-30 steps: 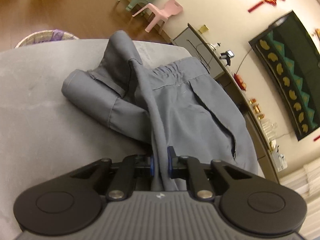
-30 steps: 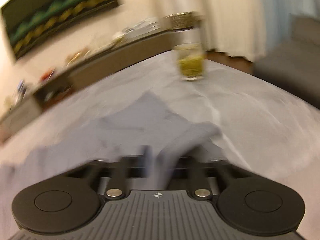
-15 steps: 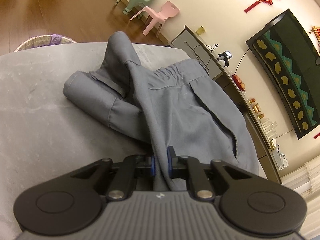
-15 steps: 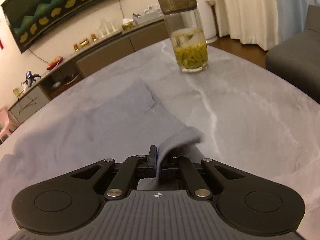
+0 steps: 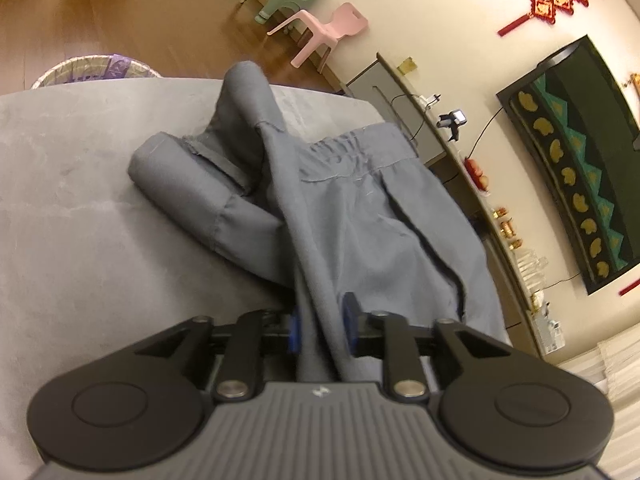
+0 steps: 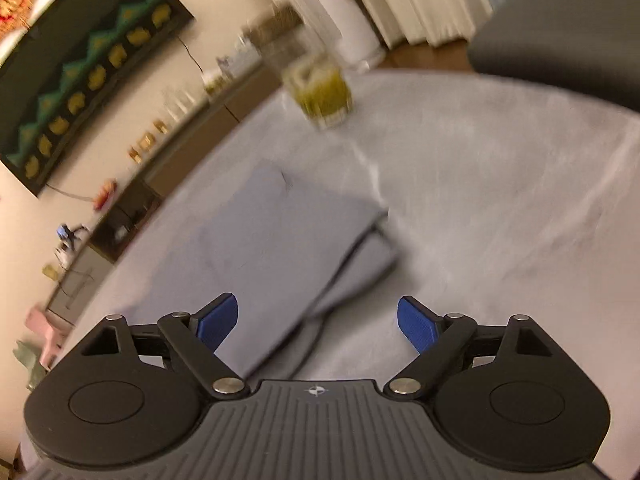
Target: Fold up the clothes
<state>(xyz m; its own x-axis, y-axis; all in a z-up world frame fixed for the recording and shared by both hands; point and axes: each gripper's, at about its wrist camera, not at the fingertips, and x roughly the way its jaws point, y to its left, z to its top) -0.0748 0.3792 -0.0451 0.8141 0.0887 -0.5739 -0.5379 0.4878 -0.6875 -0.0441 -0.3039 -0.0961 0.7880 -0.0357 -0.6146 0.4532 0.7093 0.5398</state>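
On the grey marbled tabletop [image 5: 72,208] lay the crumpled blue-grey cotton shorts with a gathered waistband [image 5: 352,200], reaching from the left gripper [image 5: 320,322] away toward twelve and one o'clock. A raised fold of the cloth ran straight down between that gripper's blue pads [image 5: 295,330]; the jaws had just been opening, and a small gap showed beside the fabric on the right, so the pads no longer pinched it. One rolled leg lay off at ten o'clock.

From the right wrist view, blurred, the same garment's flat folded end [image 6: 272,248] lay on the table at eleven to twelve o'clock of the right gripper [image 6: 318,322]. Its jaws had just been opening and stood wide apart, the cloth's edge below and between them, touching neither pad. A glass jar of yellow-green tea [image 6: 320,92] stood well beyond at twelve o'clock.
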